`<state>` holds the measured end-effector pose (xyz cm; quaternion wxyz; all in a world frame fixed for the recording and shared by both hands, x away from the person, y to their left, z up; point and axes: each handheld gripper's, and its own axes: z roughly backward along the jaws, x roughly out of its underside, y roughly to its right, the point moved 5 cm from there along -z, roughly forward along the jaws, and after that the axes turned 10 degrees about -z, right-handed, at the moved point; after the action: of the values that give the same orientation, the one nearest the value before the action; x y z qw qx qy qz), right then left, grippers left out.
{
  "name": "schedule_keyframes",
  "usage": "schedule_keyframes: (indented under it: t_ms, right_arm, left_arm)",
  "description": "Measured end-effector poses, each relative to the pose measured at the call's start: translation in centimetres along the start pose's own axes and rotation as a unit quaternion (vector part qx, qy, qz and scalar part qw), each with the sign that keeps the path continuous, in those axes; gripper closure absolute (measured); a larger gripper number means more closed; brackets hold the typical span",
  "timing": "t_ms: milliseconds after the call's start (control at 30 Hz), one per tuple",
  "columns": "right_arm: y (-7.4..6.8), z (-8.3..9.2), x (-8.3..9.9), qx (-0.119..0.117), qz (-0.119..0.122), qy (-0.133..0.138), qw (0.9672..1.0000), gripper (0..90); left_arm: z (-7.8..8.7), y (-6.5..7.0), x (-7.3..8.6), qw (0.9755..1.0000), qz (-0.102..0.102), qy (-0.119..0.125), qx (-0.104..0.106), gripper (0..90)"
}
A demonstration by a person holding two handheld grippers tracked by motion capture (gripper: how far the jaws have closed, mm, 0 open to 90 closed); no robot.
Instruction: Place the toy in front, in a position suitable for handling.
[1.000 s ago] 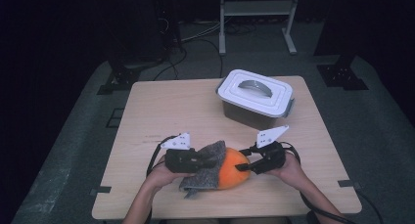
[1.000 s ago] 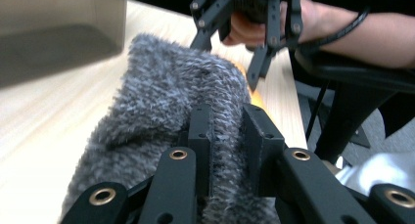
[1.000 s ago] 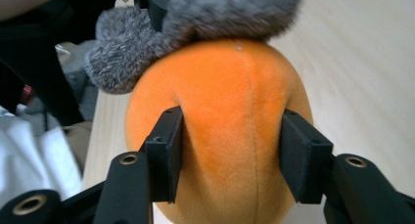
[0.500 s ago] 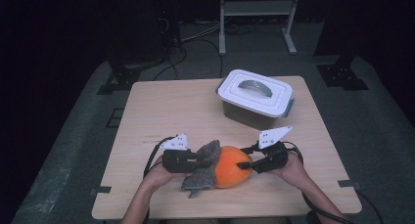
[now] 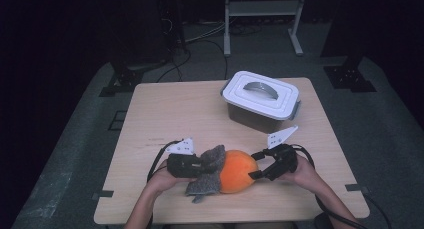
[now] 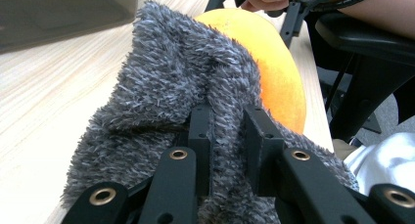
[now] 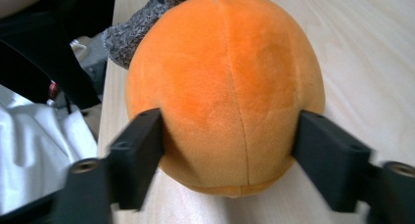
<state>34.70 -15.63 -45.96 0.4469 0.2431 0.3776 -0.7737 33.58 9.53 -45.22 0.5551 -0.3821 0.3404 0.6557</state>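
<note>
1. A soft orange ball [image 5: 239, 171] lies on the wooden table [image 5: 175, 114], close to the near edge where the person sits.
2. A fuzzy grey cloth [image 5: 207, 171] is bunched against the ball's left side and touches it. Part of the cloth hangs toward the near edge.
3. The left gripper [image 5: 199, 165] is clamped on the grey cloth. In the left gripper view its two black jaws stand close together with a fold of the cloth [image 6: 195, 87] pinched between them, and the orange ball [image 6: 274, 62] sits just behind.
4. The right gripper [image 5: 255, 164] is at the ball's right side. Its jaws have just been opening. In the right gripper view the ball [image 7: 225, 87] sits between the two jaws, one on each side. They look to be right at its skin, but I cannot tell if they press it.
5. A grey box with a white lid [image 5: 261, 100] stands near the far right corner, well apart from the ball.
6. The left half of the table and the middle strip between ball and box are bare wood, so there is room there.
7. The near edge is tight: the ball, the cloth and both hands crowd it.
8. Dark floor [image 5: 75, 154] lies all around the table.
</note>
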Motion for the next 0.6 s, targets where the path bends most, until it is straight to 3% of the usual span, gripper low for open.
schedule_keyframes:
  t_ms: [33, 100, 200, 333, 400, 433, 600]
  right_arm:
    - [-0.4, 0.2, -0.4, 0.009, 0.017, 0.010, 0.9998, 39.8]
    - [-0.8, 0.2, -0.8, 0.020, 0.034, 0.016, 0.9991, 45.1]
    - [-1.3, 0.2, -1.3, 0.026, 0.047, 0.025, 0.9983, 47.6]
    - [-2.5, 0.1, -2.2, 0.045, 0.084, 0.024, 0.9952, 50.2]
    - [-2.6, 0.1, -2.3, 0.045, 0.085, 0.026, 0.9950, 50.2]
    - [-2.6, 0.1, -2.3, 0.049, 0.088, 0.023, 0.9947, 50.7]
    - [-2.5, 0.2, -2.1, 0.049, 0.082, 0.022, 0.9952, 51.1]
  left_arm:
    - [0.2, 0.0, -0.3, 1.0000, -0.001, 0.005, -0.002, 75.7]
    - [0.5, 0.1, -0.8, 0.9999, -0.006, 0.014, -0.004, 75.8]
    - [0.7, 0.4, -1.6, 0.9995, -0.011, 0.029, -0.002, 75.8]
    - [0.7, 1.3, -3.3, 0.9984, -0.033, 0.045, 0.006, 75.8]
    - [0.6, 1.3, -3.4, 0.9986, -0.034, 0.041, 0.006, 75.8]
    - [0.5, 1.1, -2.9, 0.9992, -0.031, 0.025, -0.001, 76.4]
    - [0.4, 0.7, -1.9, 0.9995, -0.014, 0.030, 0.005, 76.4]
